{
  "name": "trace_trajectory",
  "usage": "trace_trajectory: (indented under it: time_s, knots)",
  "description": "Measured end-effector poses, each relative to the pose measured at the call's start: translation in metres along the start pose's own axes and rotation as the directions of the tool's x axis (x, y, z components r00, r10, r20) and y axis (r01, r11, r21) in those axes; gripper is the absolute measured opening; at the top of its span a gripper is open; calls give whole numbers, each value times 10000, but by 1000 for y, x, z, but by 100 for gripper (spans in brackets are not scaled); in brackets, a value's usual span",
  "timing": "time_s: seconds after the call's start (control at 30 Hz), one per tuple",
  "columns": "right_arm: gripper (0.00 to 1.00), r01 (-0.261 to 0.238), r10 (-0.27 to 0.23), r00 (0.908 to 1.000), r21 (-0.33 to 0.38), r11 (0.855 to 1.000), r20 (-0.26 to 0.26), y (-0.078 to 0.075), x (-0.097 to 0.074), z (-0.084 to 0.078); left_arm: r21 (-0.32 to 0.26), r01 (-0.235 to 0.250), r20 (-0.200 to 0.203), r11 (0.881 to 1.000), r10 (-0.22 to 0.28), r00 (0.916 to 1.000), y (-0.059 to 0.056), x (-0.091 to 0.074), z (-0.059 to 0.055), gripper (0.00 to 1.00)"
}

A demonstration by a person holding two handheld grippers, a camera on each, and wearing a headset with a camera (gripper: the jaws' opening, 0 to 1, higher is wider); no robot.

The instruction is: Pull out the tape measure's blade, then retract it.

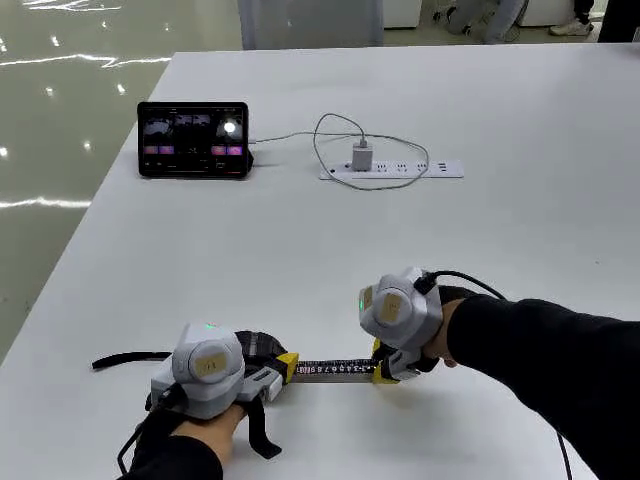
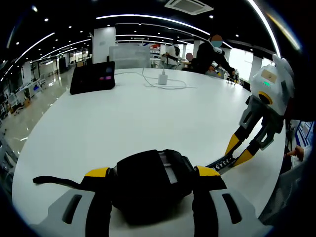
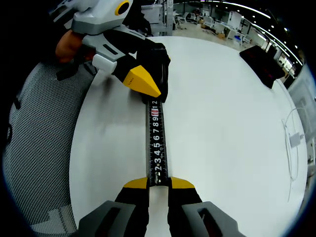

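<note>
tape measure (image 2: 148,185), blade (image 3: 157,143) out, tablet (image 1: 193,139), power strip (image 1: 440,170) well beyond

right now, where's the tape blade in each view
Head view: blade low centre, stretched between left gripper and right gripper.
Left gripper view: short piece at right, pinched in the right gripper's yellow fingers.
Right gripper view: runs up the middle, from that gripper to the black case.
Shared landmark: the black case, held in the left gripper.
</note>
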State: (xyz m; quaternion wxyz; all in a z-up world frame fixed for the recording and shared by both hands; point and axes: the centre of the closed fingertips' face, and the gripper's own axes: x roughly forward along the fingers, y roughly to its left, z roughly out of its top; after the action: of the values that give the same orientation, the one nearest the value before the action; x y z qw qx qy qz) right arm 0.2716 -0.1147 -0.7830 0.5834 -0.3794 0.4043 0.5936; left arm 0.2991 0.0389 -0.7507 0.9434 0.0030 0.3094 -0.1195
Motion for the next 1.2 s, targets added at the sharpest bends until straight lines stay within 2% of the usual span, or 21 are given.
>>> trace_trajectory:
  time_s: [0.8,1.2]
  knots:
    - [9,73,-73,10000,173,9998,24,0,3,10,-26,112,15,9999,-112,9999,0,-1,0,61]
    - [10,16,-15,10000,146,9999,-82,-1,6,15,-190,191,-162,9996,-194,9997,1,-1,-1,61]
